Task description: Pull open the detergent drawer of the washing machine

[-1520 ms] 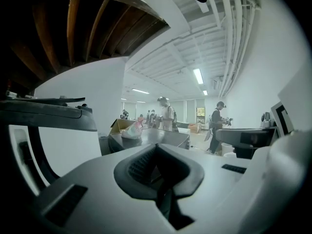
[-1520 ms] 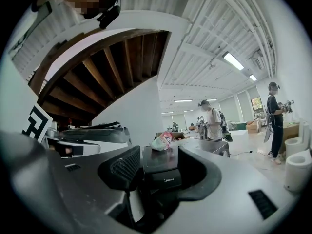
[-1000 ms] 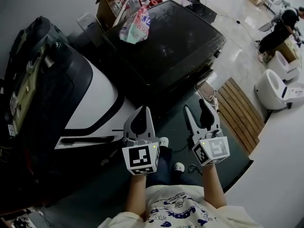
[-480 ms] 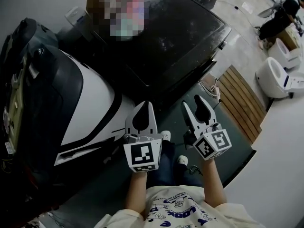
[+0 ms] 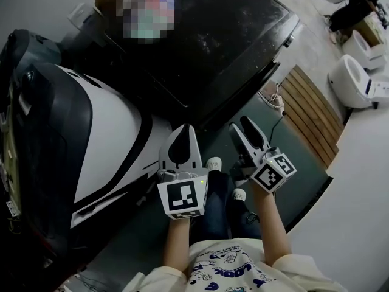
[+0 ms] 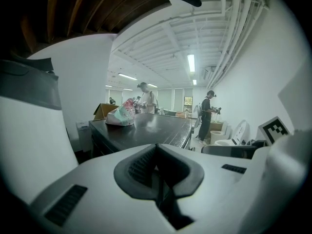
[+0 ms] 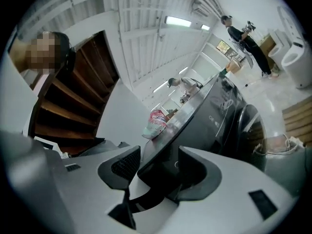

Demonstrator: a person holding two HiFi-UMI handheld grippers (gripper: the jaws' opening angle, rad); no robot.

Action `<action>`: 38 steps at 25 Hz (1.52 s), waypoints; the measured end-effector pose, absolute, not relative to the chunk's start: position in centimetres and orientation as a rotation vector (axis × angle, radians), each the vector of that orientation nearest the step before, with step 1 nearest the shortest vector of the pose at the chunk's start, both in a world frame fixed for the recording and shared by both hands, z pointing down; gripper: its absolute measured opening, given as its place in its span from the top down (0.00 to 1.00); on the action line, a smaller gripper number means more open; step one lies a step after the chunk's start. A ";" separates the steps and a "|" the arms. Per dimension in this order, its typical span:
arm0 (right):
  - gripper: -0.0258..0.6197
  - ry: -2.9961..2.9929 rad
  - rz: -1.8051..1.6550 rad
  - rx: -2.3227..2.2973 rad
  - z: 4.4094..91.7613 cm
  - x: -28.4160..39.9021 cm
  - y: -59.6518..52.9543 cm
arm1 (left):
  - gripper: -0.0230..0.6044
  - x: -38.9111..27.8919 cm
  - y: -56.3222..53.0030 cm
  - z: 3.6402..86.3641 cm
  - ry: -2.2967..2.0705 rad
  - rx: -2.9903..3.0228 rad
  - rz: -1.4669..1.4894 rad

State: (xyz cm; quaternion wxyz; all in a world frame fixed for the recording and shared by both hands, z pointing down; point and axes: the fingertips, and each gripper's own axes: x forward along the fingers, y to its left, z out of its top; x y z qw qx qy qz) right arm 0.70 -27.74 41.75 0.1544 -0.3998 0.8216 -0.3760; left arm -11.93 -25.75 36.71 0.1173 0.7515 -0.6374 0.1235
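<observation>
Two grippers are in view: the left gripper (image 5: 182,132) has its jaws together and the right gripper (image 5: 242,128) has its jaws apart. Each carries one marker cube (image 5: 182,198). There is one dark washing machine (image 5: 231,35), with one crumpled plastic bag (image 6: 121,117) on its top. One cardboard box (image 6: 101,110) sits at its far left corner. At the far right stand two white toilets (image 5: 354,81), beside one slatted wooden mat (image 5: 310,111). Two people (image 6: 146,94) stand far off in the room. One large white-and-black shell (image 5: 115,132) fills the left. Two shoes (image 5: 213,163) show near the grippers.

Washing machine (image 5: 231,35) cut by head view's top edge, detergent drawer indistinct
</observation>
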 end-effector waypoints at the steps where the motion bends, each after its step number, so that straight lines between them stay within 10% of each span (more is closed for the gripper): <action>1: 0.59 2.337 -1.098 -1.128 42.3 0.5 -27.9 | 0.94 -12.0 -25.9 37.2 -1.856 2.201 0.382; 38: 0.59 2.040 -1.335 -0.776 52.5 -2.3 -31.3 | 0.94 -11.3 -26.9 44.3 -1.830 2.101 0.263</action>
